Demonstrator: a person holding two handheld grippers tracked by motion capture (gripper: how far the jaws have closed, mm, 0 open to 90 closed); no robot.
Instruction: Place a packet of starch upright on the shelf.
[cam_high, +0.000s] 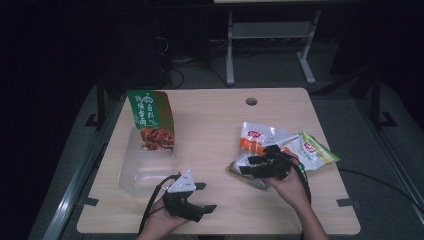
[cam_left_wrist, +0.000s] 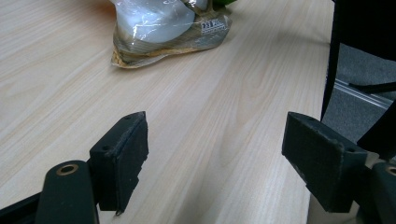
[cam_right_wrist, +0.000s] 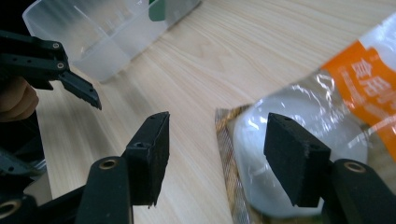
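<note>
Clear pouch (cam_right_wrist: 299, 154): lies near the table's (cam_high: 210, 145) right edge, partly under my right gripper (cam_right_wrist: 217, 156).
Right jaws: apart, over the pouch's edge.
Left gripper (cam_left_wrist: 215, 154): near front edge, jaws apart, nothing between.

Dim room with dark edges; the wooden counter (cam_high: 210, 130) is evenly lit from above. Glare glints off a clear snack packet (cam_left_wrist: 159, 23); close-ups look soft.

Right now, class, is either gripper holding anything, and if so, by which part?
Nothing is held. The left gripper is open over bare table. The right gripper stands open over the edge of the clear snack packet, not pressing it.
</note>
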